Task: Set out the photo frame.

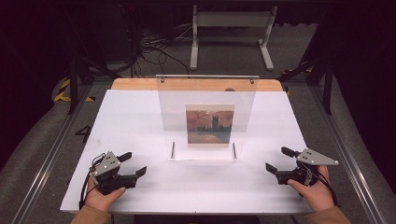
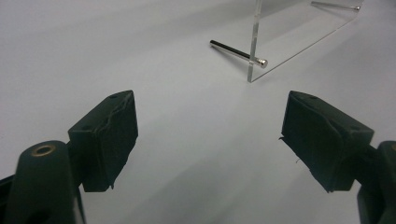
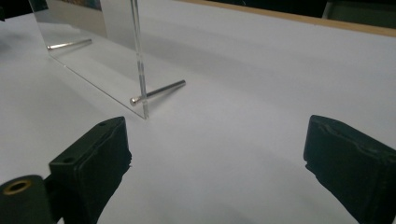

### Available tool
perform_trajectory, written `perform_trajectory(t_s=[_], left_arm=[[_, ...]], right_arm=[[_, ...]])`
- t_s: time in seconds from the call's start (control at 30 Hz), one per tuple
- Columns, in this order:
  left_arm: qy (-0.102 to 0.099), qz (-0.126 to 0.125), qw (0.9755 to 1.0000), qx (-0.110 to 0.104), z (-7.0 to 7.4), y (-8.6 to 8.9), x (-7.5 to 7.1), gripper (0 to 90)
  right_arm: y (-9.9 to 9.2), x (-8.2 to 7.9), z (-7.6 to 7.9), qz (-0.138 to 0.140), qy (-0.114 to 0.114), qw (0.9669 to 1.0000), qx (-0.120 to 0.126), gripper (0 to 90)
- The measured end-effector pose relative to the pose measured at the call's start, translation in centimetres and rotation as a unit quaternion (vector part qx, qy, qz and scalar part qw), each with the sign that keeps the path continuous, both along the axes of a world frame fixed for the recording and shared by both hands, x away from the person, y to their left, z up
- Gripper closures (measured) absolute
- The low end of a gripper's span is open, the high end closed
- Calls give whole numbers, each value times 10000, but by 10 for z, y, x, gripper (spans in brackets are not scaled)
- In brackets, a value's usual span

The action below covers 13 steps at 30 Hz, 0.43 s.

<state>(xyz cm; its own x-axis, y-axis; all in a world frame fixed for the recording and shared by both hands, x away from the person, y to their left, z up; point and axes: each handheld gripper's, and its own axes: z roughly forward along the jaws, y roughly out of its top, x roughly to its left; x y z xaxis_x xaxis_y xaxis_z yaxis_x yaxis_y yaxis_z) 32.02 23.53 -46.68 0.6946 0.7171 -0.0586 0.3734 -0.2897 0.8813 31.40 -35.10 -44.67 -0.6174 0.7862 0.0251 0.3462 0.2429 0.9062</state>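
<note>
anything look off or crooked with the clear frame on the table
Nothing stands out. The clear frame stands upright on its metal pins, picture centred; both grippers rest open, apart from it.

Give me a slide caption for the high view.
Open left hand-held gripper and right hand-held gripper flank an upright clear acrylic picture frame on the white table.

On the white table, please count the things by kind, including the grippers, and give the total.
Clear acrylic picture frame, standing upright, with a painting inside: 1
Metal support pins at the frame's bottom: 2
Black hand-held grippers, jaws open, nothing between them: 2, the left gripper and the right gripper
Total: 5
</note>
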Motion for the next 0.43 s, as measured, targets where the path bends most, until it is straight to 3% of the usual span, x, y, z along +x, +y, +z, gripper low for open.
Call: perform_trajectory(t_s=[0.1, 0.3, 0.43], left_arm=[[-42, 0, 10000, -69, 0, 1, -1, 184], [-27, 23, 10000, -26, 1, 1, -2, 184], [-13, 24, 9999, -126, 2, 2, -2, 184]], right_arm=[[0, 1, -6, 26, 98, 9999, -73, 75], [2, 1, -6, 29, 43, 9999, -153, 74], [2, 1, -6, -1, 48, 9999, -130, 73]])
